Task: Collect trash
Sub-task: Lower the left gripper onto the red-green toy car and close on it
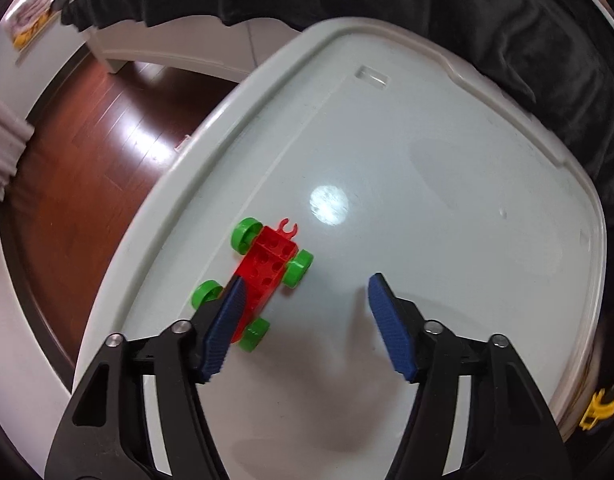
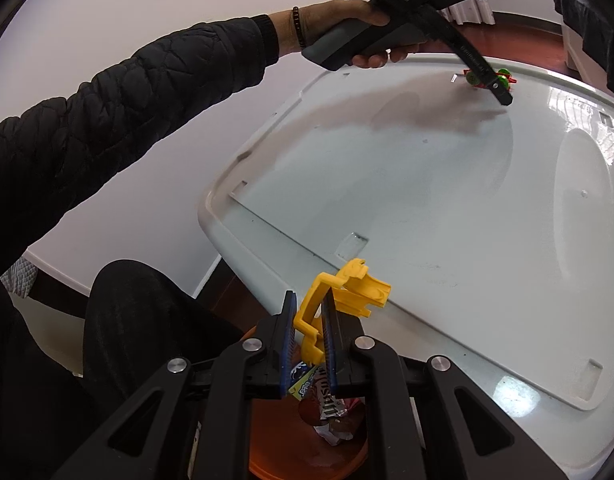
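A red toy car with green wheels (image 1: 267, 268) lies on the white plastic table (image 1: 427, 200). My left gripper (image 1: 303, 292) is open just above the table, its left finger over the car's rear. The car also shows far off in the right wrist view (image 2: 503, 77), under the left gripper (image 2: 503, 98). My right gripper (image 2: 309, 300) is shut on a yellow plastic piece (image 2: 359, 288), held above an orange bin (image 2: 275, 440) that holds candy wrappers (image 2: 327, 396).
The table's near edge (image 2: 243, 248) is beside the bin. The person's dark sleeve (image 2: 107, 112) and knee (image 2: 147, 320) are at left. Dark wood floor (image 1: 87, 160) and black cloth (image 1: 467, 20) lie beyond the table.
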Demonstrator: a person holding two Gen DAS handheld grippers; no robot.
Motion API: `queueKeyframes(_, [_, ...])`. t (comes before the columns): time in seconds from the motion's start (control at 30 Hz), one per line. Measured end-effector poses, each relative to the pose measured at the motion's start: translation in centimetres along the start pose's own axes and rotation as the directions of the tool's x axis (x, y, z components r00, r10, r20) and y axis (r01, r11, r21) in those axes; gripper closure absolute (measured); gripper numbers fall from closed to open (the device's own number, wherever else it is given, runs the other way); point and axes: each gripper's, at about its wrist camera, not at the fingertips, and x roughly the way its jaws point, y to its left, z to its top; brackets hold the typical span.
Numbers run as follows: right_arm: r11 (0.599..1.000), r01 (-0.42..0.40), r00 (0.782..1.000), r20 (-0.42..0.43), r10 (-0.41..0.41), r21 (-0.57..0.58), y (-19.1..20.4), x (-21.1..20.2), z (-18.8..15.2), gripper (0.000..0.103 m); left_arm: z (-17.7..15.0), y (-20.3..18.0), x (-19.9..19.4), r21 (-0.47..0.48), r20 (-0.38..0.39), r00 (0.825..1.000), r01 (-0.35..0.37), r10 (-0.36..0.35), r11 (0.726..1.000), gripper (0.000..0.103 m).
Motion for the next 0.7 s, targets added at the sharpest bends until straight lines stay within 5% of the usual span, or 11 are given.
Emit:
queueKeyframes(0.13, [1.0,-0.002,1.0,0.0,0.002,0.002,0.0,0.0,0.0,0.09,-0.1,-0.4,-0.2,0.002,0.007,1.0,0.008,-0.008,1.0,0.066])
queueKeyframes(0.27, [1.0,-0.002,1.0,0.013,0.001,0.006,-0.1,-0.4,0.3,0.09,-0.2,-1.1,-0.2,0.025,0.006,1.0,-0.022,0.022,0.999,0.067])
queueKeyframes(0.4, [1.0,-0.001,1.0,0.021,0.001,0.012,-0.3,-0.6,0.3,0.09,-0.2,-0.9,-0.3,0.006,-0.005,1.0,-0.025,0.025,1.0,0.095])
queueKeyframes(0.7, [1.0,-0.004,1.0,0.027,0.004,0.013,-0.4,-0.7,0.3,0.09,-0.4,-1.8,-0.6,0.024,0.0,0.999,-0.033,0.033,0.999,0.096])
